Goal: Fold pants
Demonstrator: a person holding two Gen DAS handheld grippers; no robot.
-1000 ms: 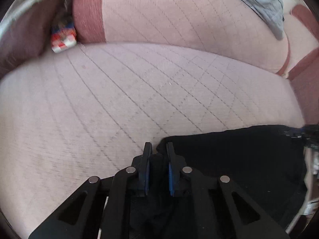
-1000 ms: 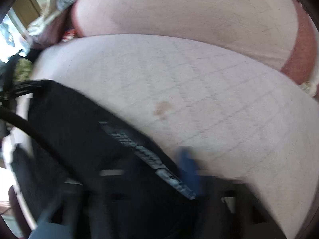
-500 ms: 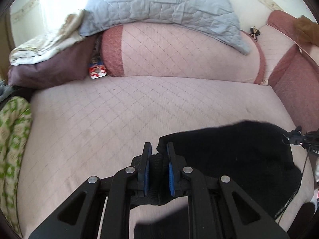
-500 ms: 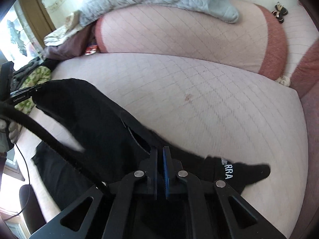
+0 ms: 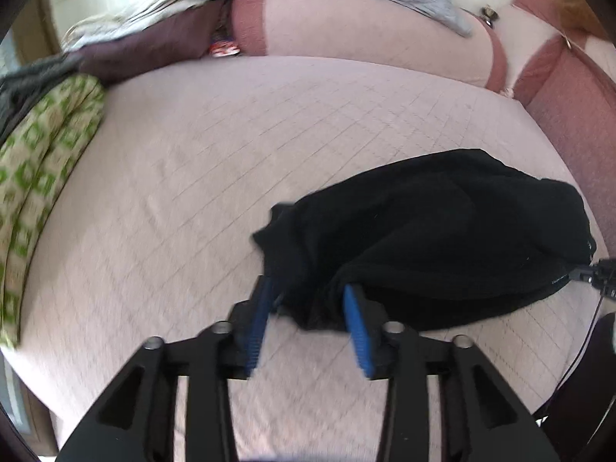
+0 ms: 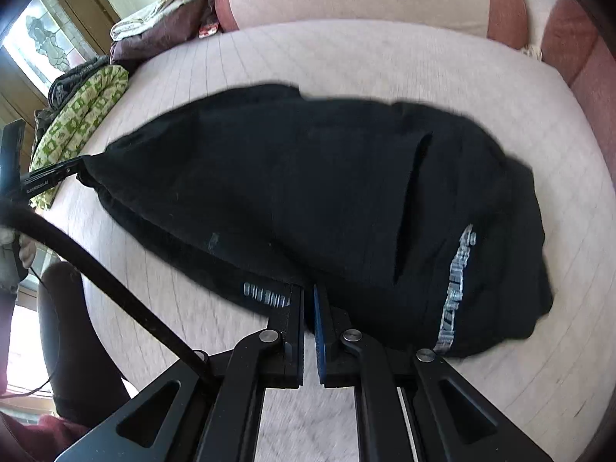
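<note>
While the black pants [image 6: 308, 200] lie doubled over on the pink quilted sofa seat [image 5: 238, 146], the left gripper [image 5: 308, 323] has just been opening its jaws; a corner of the cloth hangs between the blue pads [image 5: 356, 315], which no longer press it, likely to drop that edge onto the fold. The right gripper [image 6: 308, 331] is clamped on the near hem, probably to keep the layers aligned. No container is in view; a green patterned cushion [image 5: 42, 146] sits aside.
</note>
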